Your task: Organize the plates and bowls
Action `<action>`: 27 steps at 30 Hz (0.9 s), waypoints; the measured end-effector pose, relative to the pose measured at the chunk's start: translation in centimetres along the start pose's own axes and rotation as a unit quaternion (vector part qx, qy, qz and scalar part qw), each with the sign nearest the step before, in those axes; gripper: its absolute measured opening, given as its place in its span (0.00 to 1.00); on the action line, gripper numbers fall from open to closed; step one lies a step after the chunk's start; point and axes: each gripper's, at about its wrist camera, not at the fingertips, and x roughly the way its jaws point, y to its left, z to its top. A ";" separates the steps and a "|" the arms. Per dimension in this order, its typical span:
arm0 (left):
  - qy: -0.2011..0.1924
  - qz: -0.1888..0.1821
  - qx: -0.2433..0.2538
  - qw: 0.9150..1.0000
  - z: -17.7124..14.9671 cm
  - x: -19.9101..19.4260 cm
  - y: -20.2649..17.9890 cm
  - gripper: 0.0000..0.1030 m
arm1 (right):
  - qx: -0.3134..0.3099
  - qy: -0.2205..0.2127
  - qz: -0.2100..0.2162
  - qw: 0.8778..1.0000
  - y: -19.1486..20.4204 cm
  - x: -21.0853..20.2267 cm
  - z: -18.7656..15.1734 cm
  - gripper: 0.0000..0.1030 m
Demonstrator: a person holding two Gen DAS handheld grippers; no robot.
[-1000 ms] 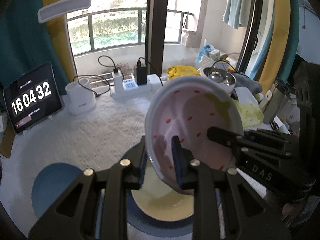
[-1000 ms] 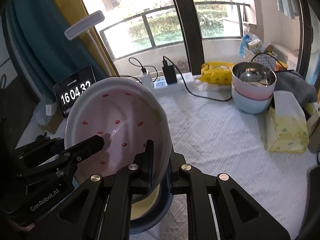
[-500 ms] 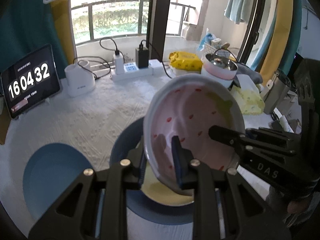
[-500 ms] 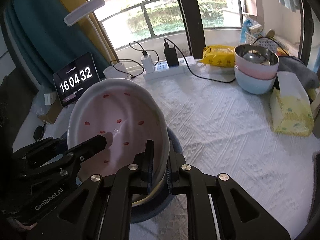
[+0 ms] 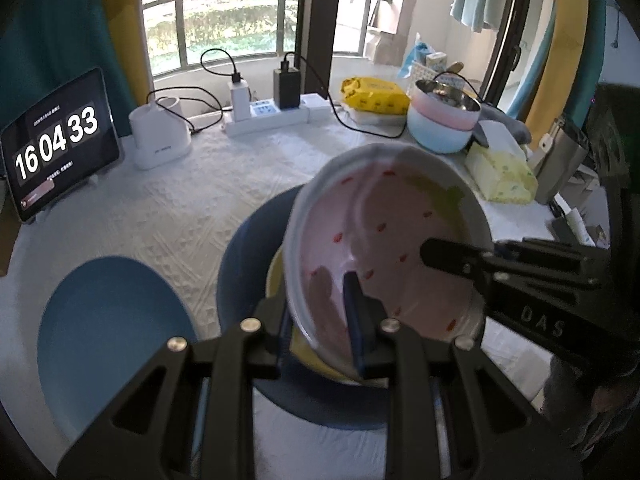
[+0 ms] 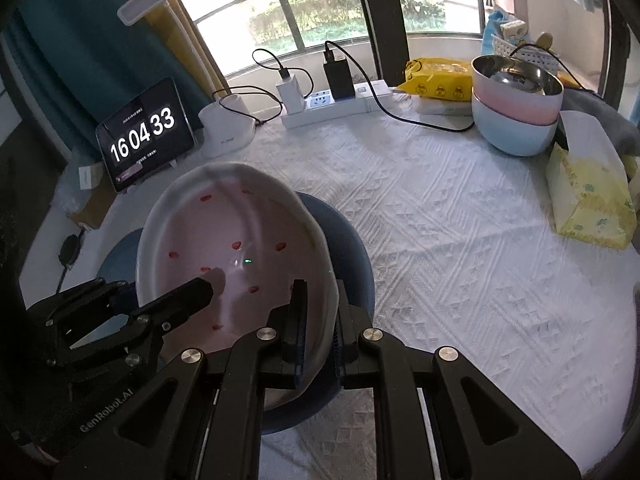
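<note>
A pink strawberry-print bowl (image 5: 384,236) (image 6: 232,248) with a white rim is held tilted over a yellow dish (image 5: 280,280) that sits on a dark blue plate (image 5: 248,256) (image 6: 352,248). My left gripper (image 5: 320,312) is shut on the bowl's near rim. My right gripper (image 6: 320,312) is shut on its opposite rim, and its finger shows in the left wrist view (image 5: 452,254). A second blue plate (image 5: 108,332) lies on the cloth to the left.
A stack of light blue, pink and steel bowls (image 6: 516,104) stands at the back right beside a tissue pack (image 6: 588,196). A clock tablet (image 6: 144,132), a white charger base (image 6: 224,128) and a power strip (image 6: 324,104) line the back edge.
Both grippers have lowered the pink bowl closer to the yellow dish on the dark blue plate. The clock changed from 16:04:32 to 16:04:33.
</note>
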 end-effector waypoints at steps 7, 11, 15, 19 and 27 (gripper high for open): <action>0.001 0.021 -0.002 1.000 -0.6 0.2 0.5 0.23 | -0.023 0.000 -0.020 1.000 0.8 0.3 0.1 0.19; 0.000 0.029 -0.009 1.000 -0.8 0.4 1.3 0.23 | -0.030 -0.006 -0.026 0.999 1.0 0.4 -0.1 0.19; -0.005 0.032 -0.005 0.999 -0.9 0.2 1.3 0.24 | -0.034 -0.006 -0.031 0.999 1.0 0.5 -0.1 0.19; -0.005 0.028 -0.008 1.000 -0.9 0.2 1.3 0.25 | -0.031 -0.006 -0.028 0.999 1.1 0.5 -0.1 0.19; -0.030 0.015 -0.015 0.999 -0.5 -1.6 1.9 0.25 | -0.016 -0.012 -0.011 1.000 0.5 -0.2 0.1 0.19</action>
